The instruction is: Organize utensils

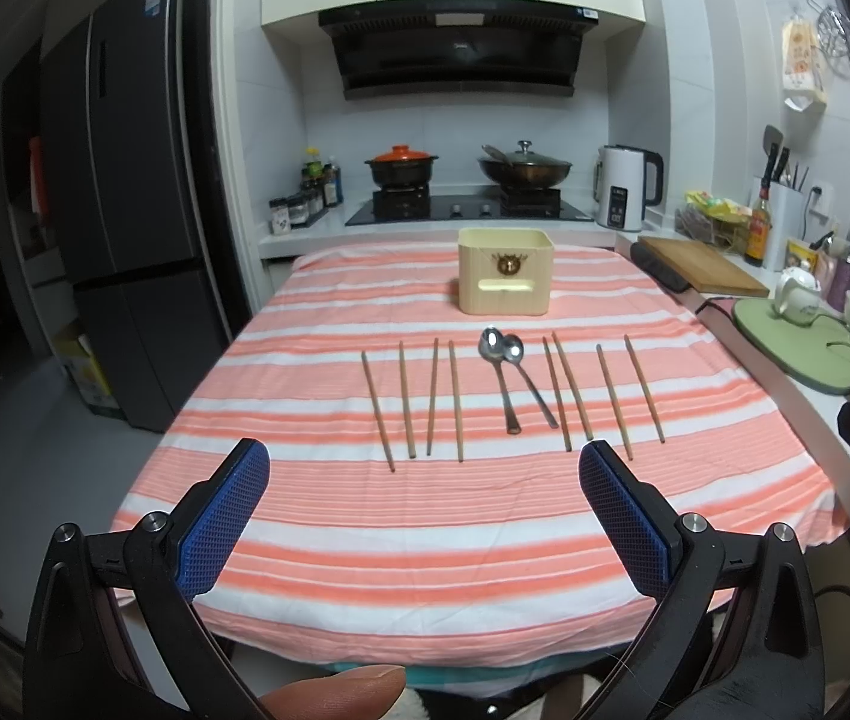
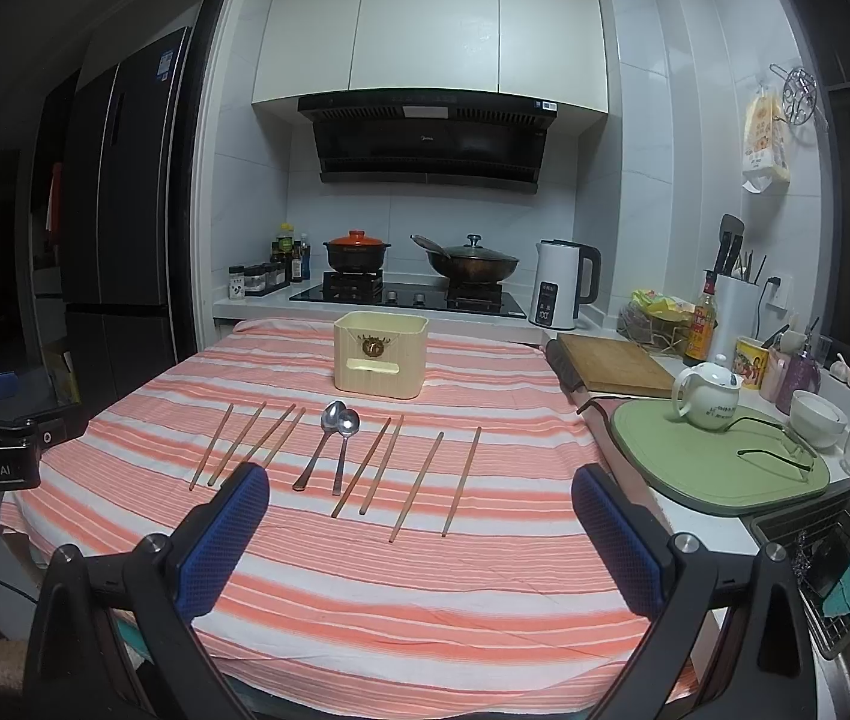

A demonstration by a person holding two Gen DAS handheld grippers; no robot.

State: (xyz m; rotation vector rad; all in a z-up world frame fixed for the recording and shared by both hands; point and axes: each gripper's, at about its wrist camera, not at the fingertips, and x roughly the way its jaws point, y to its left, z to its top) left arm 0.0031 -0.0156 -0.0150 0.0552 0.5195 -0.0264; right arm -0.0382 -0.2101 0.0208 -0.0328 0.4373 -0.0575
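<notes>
Several wooden chopsticks (image 1: 406, 401) (image 2: 416, 486) lie in a row on the striped tablecloth (image 1: 425, 528) (image 2: 413, 588). Two metal spoons (image 1: 500, 381) (image 2: 338, 441) rest side by side in the middle of that row. Behind them stands a cream utensil box (image 1: 506, 279) (image 2: 381, 354), upright with its top open. My left gripper (image 1: 424, 468) hovers open near the table's front edge, short of the chopsticks. Likewise my right gripper (image 2: 420, 495) is open and holds nothing, its left finger just before the left chopsticks.
To the right are a wooden cutting board (image 1: 704, 267) (image 2: 614, 363), a green mat (image 2: 719, 465) with a white teapot (image 2: 707, 396), glasses, bowls and a sink rack (image 2: 839, 564). A stove with pots (image 1: 461, 204), a kettle (image 2: 563, 285) and a fridge (image 1: 125, 210) stand behind and left.
</notes>
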